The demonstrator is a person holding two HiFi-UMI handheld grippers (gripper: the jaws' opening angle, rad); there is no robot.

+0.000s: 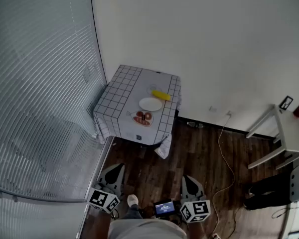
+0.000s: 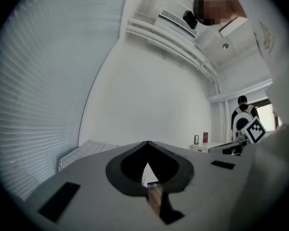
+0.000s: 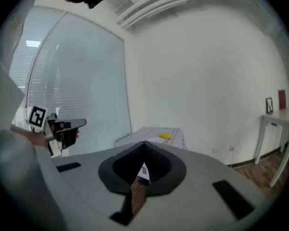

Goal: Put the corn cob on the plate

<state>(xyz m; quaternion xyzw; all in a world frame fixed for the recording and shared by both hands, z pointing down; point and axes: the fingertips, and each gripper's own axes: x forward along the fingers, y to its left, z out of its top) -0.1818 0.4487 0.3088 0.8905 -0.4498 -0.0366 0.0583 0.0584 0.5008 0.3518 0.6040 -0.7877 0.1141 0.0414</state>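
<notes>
Seeing corn cob (image 1: 161, 95) lying on the table (image 1: 122, 91), toward the table's far right corner, not on the plate (image 1: 149, 104) yet. Sitting just past the plate's far rim, contact too small to tell. Reading the plate as white, lying on the table's right half, roughly midway between the table's near and far edges. Noting a second dish (image 1: 143, 118) with red food at the table's near edge, just beside the plate.

Seeing left gripper (image 1: 115, 172) and right gripper (image 1: 190, 183) hanging low over the wood floor (image 1: 199, 153), both well short of the table and both pointing toward it. Left one lining up with the table's left side, right one just past the table's right side. Reading both sets of jaws as pressed together in the gripper views, gripping nothing.

Spotting a white cable (image 1: 222, 148) trailing on the floor right of the table, and a white side table (image 1: 289, 133) well apart from the table, further right
</notes>
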